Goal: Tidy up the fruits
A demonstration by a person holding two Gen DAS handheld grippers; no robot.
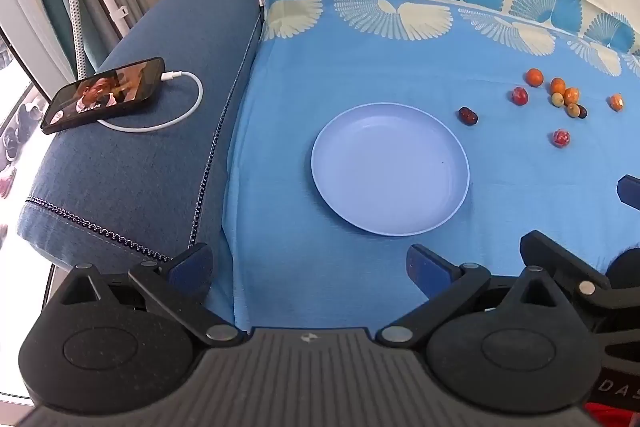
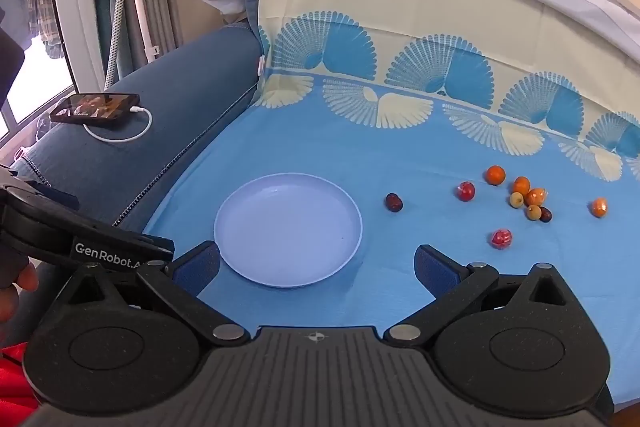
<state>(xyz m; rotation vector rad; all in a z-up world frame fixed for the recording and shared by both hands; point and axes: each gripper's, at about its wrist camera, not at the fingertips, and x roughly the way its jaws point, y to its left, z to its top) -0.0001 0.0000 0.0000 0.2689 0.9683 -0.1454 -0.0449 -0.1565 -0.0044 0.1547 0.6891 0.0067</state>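
A pale blue plate [image 1: 390, 169] [image 2: 288, 235] lies bare on the blue patterned cloth [image 1: 360, 67] [image 2: 400, 155]. To its right several small fruits are scattered: a dark date [image 1: 467, 115] [image 2: 394, 202], a red fruit [image 1: 519, 95] [image 2: 465, 191], another red one [image 1: 561, 137] [image 2: 501, 238], oranges [image 1: 534, 77] [image 2: 495, 174] and a lone orange [image 1: 616, 102] [image 2: 599, 207]. My left gripper [image 1: 310, 267] is open, near the plate's front-left. My right gripper [image 2: 316, 267] is open over the plate's near rim. Neither holds anything.
A phone [image 1: 104, 94] [image 2: 96, 108] with a white charging cable [image 1: 176, 107] lies on the dark blue sofa arm [image 1: 160, 155] at left. The other gripper's body [image 2: 80, 239] and a hand [image 2: 16, 287] show at the left edge. A window lies beyond.
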